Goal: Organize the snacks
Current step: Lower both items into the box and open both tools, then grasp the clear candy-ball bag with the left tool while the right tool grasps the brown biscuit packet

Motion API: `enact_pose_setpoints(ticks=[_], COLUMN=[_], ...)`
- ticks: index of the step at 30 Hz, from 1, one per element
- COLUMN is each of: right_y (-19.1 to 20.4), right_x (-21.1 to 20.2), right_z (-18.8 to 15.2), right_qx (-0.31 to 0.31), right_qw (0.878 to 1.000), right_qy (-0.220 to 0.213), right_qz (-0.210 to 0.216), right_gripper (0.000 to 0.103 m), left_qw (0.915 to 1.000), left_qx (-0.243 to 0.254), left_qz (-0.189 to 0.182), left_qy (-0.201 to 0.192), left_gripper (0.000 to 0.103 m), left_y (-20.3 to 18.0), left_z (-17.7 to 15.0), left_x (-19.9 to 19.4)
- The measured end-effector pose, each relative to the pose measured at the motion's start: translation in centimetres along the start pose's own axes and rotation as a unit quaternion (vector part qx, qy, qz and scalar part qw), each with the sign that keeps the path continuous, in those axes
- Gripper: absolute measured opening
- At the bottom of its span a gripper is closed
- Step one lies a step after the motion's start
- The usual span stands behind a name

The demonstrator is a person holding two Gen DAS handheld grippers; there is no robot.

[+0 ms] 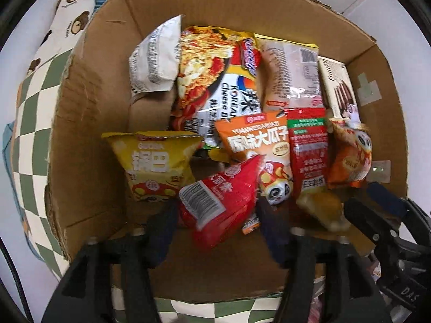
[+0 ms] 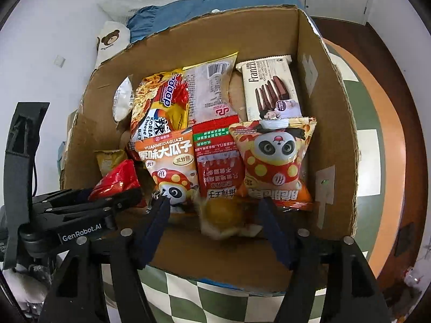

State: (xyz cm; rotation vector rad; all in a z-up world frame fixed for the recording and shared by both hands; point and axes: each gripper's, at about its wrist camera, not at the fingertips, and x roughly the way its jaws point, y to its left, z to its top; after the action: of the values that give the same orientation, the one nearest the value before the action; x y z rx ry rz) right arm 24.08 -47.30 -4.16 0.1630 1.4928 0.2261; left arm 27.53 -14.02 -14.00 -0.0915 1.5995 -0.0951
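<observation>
I'm over the cardboard box [image 1: 89, 140] now, and it sits on a green-and-white checked cloth [image 2: 188, 304]. My left gripper [image 1: 215, 215] has its jaws apart, a red snack bag [image 1: 215, 204] loose between them. My right gripper [image 2: 214, 212] is apart too, a blurred yellow packet [image 2: 223, 218] lying between its fingers. The other snacks lie packed in the box: noodles [image 1: 210, 80], a wafer pack [image 2: 269, 88], panda bags [image 2: 274, 161]. Behind are a white wall [image 2: 54, 27], a blue cushion [image 2: 215, 2] and a bear-print pillow [image 1: 70, 21].
</observation>
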Motion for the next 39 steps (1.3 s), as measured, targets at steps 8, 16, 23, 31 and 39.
enact_pose_setpoints(ticks=[8, 16, 23, 31, 39], right_y=[1.1, 0.6, 1.0, 2.2, 2.9], right_x=[-0.7, -1.7, -5.1, -10.1, -14.5], right_z=[0.4, -0.6, -2.4, -5.3, -8.7], right_qx=[-0.036, -0.031, -0.032, -0.041, -0.042], right_qw=[0.994, 0.992, 0.988, 0.980, 0.969], right_qy=[-0.035, -0.052, -0.101, -0.163, -0.216], right_qz=[-0.093, -0.108, -0.115, -0.110, -0.116], right_gripper=[0.100, 0.100, 0.100, 0.100, 0.100], left_qw=[0.9996, 0.9977, 0.9907, 0.9775, 0.9638], left_qx=[-0.005, -0.007, -0.003, 0.010, 0.015], left_qz=[0.015, 0.019, 0.027, 0.029, 0.030], left_qy=[-0.025, -0.064, -0.133, -0.209, -0.265], left_gripper=[0.091, 0.091, 0.091, 0.091, 0.091], left_y=[1.0, 0.9, 0.7, 0.3, 0.1], left_z=[0.0, -0.8, -3.6, -7.4, -11.6], left_x=[-1.4, -4.2, -8.1, -12.0, -15.3])
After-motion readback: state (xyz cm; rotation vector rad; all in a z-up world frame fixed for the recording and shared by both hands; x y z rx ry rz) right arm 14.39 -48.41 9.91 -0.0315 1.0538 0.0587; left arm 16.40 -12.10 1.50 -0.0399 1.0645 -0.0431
